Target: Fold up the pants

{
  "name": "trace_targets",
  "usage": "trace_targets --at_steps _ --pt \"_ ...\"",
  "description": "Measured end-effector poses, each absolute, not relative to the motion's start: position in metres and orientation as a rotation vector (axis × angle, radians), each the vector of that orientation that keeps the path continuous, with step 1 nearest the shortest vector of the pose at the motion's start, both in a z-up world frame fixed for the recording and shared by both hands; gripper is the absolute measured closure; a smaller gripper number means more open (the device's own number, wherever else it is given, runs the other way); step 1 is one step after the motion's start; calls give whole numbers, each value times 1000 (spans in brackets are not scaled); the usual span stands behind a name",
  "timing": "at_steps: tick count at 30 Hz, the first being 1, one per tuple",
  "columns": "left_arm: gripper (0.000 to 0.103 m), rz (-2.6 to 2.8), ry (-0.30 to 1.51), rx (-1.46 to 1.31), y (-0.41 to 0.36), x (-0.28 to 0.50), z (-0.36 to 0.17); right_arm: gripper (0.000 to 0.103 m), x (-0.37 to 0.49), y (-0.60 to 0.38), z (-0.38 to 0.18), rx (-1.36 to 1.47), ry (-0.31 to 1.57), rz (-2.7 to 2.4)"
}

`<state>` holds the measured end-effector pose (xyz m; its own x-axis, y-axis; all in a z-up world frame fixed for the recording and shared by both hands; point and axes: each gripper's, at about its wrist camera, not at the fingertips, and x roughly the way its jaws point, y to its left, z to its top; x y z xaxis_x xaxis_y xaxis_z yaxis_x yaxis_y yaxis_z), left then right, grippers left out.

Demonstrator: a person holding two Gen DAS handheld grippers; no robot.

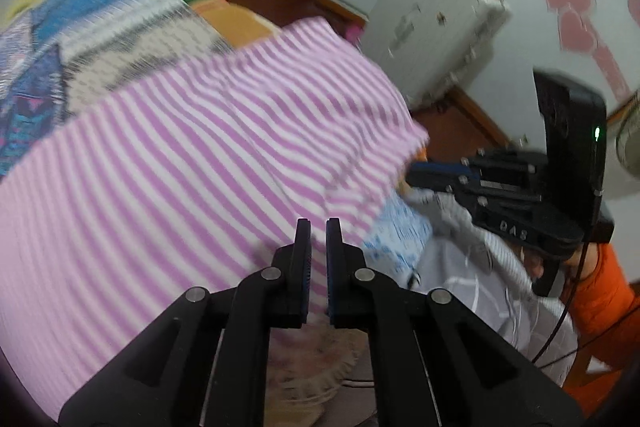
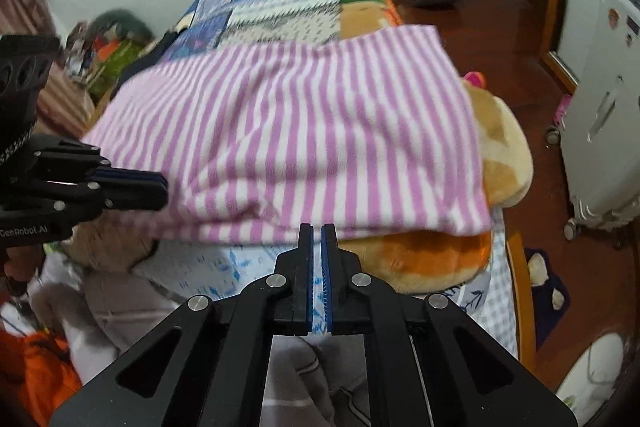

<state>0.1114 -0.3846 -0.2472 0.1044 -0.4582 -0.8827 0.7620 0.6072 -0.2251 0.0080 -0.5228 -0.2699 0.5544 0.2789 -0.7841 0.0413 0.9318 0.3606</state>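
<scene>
Pink-and-white striped pants (image 1: 200,147) (image 2: 300,127) lie spread across the bed, folded over, with their near edge towards me. My left gripper (image 1: 318,227) is shut, and striped cloth shows between its fingers at the pants' near edge. In the right wrist view the left gripper (image 2: 164,189) meets the pants' left corner. My right gripper (image 2: 317,229) is shut with its tips on the pants' near edge. From the left wrist view the right gripper (image 1: 410,181) pinches the pants' right-hand edge. The pants look blurred.
A patchwork quilt (image 2: 260,11) covers the far bed. A tan-and-orange plush toy (image 2: 500,147) lies under the pants on the right. A white cabinet (image 2: 600,107) stands on the wooden floor. Grey clothing (image 2: 120,307) and a person's orange sleeve (image 1: 600,299) are near me.
</scene>
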Motion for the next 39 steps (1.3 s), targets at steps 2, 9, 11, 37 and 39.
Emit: trace_targets --at_steps 2,9,11,37,39 --pt "98 -872 1109 310 -374 125 -236 95 15 -520 -265 380 955 163" --pt "96 -627 1082 330 -322 175 -241 80 52 -481 -271 312 985 267" --pt "95 -591 1102 314 -307 183 -251 80 56 -471 -291 308 1061 303" --pt "85 -630 1092 291 -303 185 -246 58 77 -532 -308 233 1067 61" --pt "83 -641 1090 297 -312 187 -244 58 64 -542 -306 255 1057 35"
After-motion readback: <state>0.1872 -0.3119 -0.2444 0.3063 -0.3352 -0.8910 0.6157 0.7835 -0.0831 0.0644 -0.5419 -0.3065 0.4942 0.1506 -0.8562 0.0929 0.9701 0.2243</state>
